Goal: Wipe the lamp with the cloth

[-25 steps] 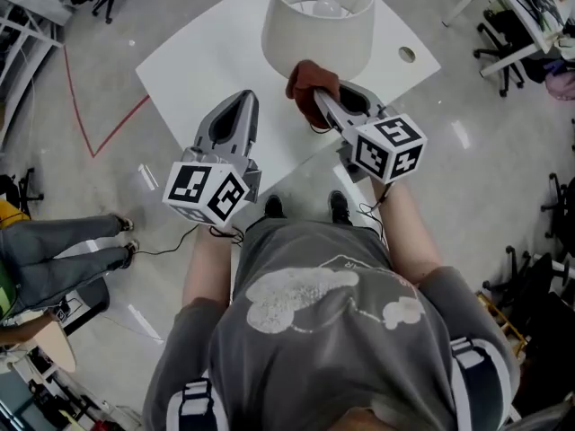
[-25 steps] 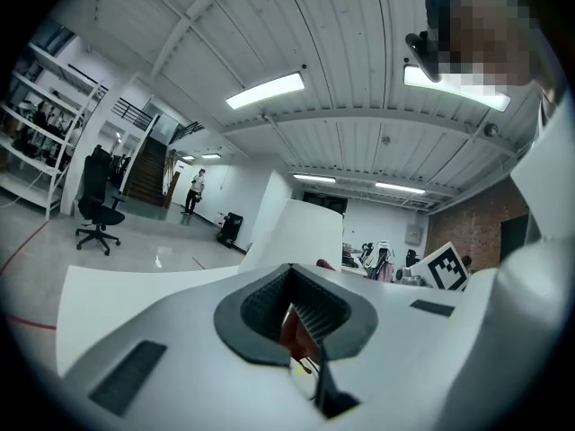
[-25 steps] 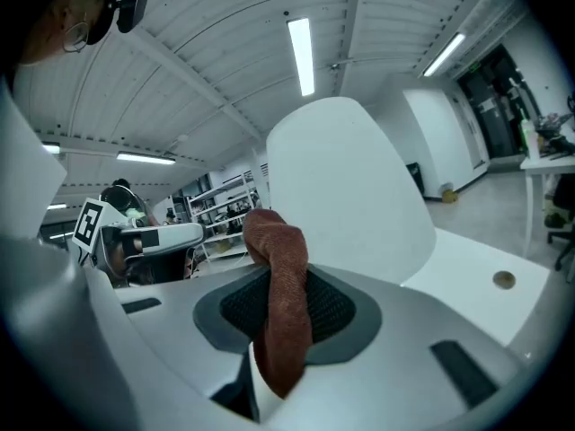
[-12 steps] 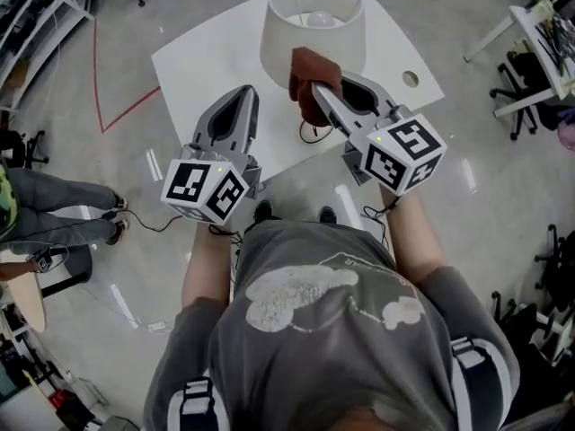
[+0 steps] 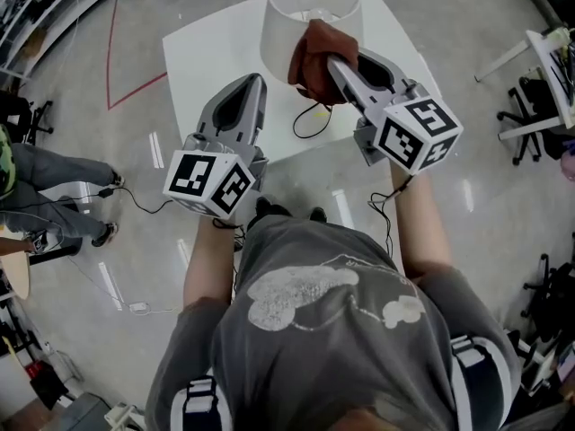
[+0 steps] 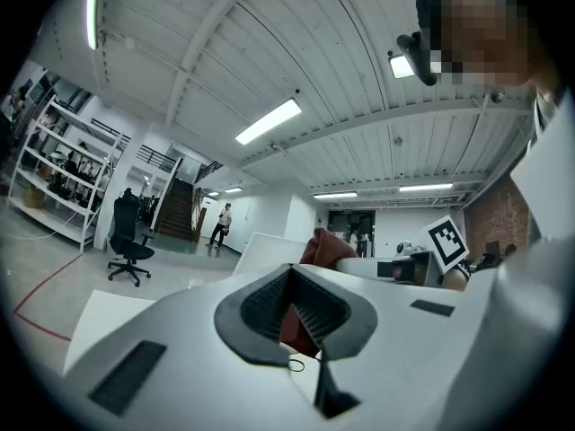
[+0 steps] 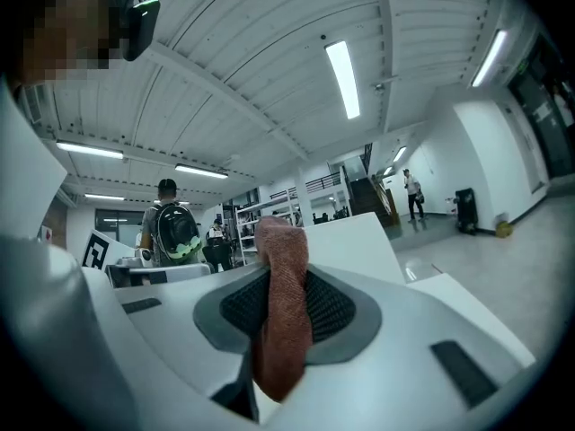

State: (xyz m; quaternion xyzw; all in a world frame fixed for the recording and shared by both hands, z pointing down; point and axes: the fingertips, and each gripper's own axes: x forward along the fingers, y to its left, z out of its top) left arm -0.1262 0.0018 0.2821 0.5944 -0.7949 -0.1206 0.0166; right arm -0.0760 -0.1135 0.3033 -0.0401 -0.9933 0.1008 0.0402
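The lamp (image 5: 296,12) stands on the white table (image 5: 202,57) at 12 o'clock from the person, its white shade seen from above; the right gripper (image 5: 334,63) reaches toward it from 5 o'clock with its jaws closed tight on the cloth (image 5: 316,61), a rust-brown bunch that lies against the shade's near side at about 5 o'clock; in the right gripper view the cloth hangs as a folded strip between the dark pads and sticks out past the tips; the left gripper (image 5: 257,81) hovers over the table's near edge at 7 o'clock from the lamp, apart from the shade, its jaws brought together at the tips with nothing between them; a black cable (image 5: 310,124) loops on the table at 6 o'clock from the lamp, between the two grippers; a red line (image 5: 135,92) runs across the floor at 9 o'clock from the table; a bystander's legs (image 5: 45,173) show at the far 9 o'clock edge
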